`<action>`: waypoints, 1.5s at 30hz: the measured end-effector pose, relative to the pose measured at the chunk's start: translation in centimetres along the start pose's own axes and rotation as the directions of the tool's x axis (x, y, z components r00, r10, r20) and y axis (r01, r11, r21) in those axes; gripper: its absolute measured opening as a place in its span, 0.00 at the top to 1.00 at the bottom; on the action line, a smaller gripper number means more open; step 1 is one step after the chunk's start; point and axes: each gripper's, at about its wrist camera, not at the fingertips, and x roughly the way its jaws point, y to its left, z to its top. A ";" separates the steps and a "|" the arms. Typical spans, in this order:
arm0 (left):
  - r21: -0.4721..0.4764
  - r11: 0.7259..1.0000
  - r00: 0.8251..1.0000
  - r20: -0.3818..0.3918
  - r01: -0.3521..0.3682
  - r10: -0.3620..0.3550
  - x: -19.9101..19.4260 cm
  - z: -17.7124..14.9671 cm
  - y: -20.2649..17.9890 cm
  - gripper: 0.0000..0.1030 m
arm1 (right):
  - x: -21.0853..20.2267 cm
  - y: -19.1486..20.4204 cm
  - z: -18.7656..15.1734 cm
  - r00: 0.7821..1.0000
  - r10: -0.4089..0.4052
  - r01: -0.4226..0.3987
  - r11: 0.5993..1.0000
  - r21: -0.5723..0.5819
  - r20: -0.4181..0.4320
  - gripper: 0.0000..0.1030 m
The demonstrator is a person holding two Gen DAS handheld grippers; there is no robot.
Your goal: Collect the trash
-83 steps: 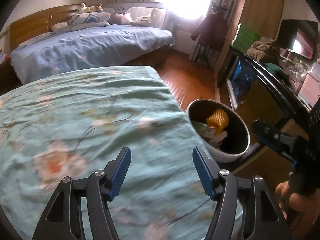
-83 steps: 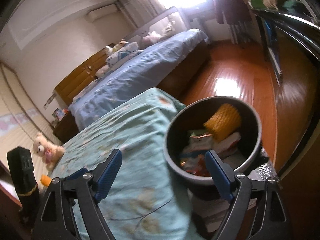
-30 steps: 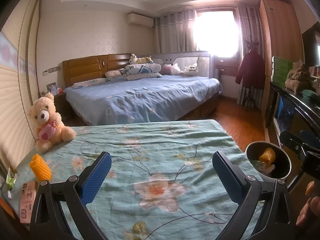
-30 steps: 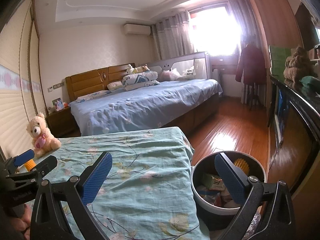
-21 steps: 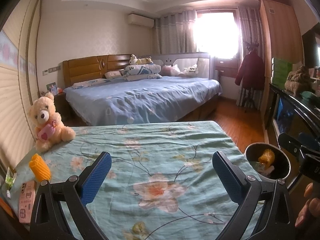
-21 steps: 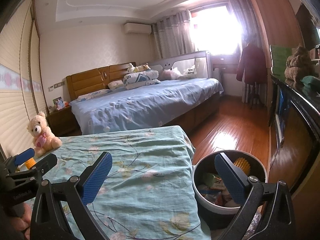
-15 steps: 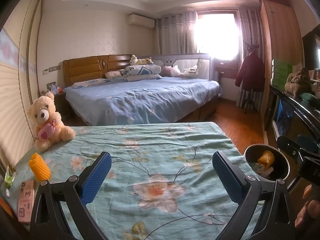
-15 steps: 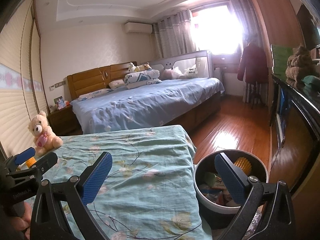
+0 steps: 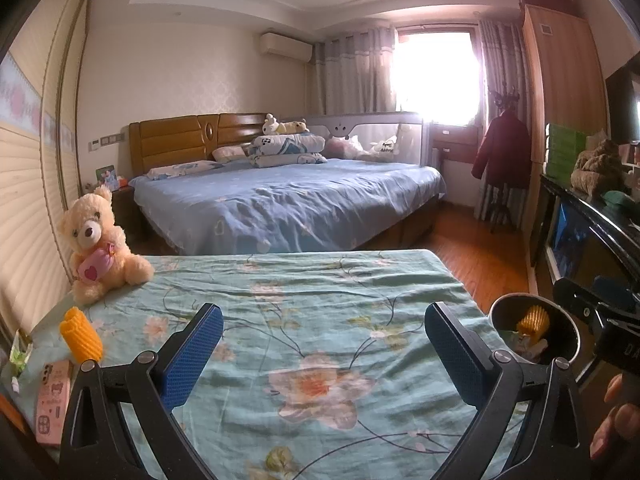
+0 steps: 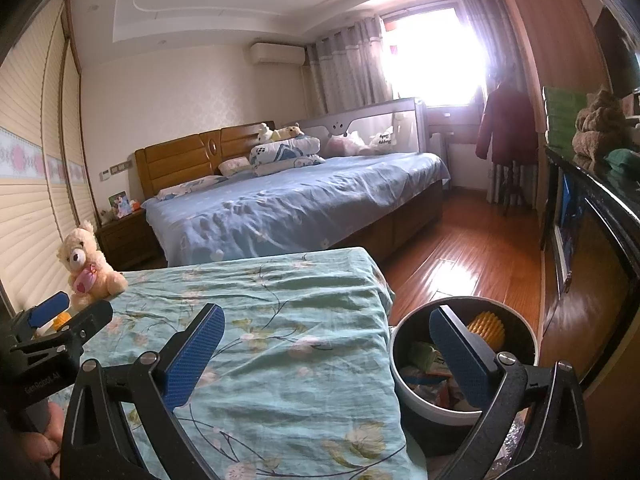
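Left wrist view: left gripper (image 9: 324,344) jaws apart, empty, over floral bedsheet (image 9: 320,288); yellow foam sleeve (image 9: 81,335) at 9 o'clock. Right gripper (image 10: 326,346) jaws apart; trash bin (image 10: 464,364) at 3 o'clock.

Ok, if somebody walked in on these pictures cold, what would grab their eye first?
Probably the cream teddy bear sitting at the far left corner of the green floral sheet, with a yellow foam roll lying near it. Next, the round trash bin past the sheet's right edge, already holding wrappers and another yellow roll. Both the left gripper and right gripper are wide open and empty.
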 end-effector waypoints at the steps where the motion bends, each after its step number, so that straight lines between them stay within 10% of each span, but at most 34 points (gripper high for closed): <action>1: 0.000 1.000 1.000 0.001 0.002 -0.002 0.0 0.0 0.0 0.01 | 0.0 0.0 0.0 1.000 0.001 -0.001 1.000 0.000 0.001 0.00; 45: 0.000 1.000 1.000 -0.007 0.018 -0.018 0.1 0.2 -0.4 0.01 | -0.1 0.5 0.2 1.000 0.008 -0.008 1.000 0.004 -0.005 0.00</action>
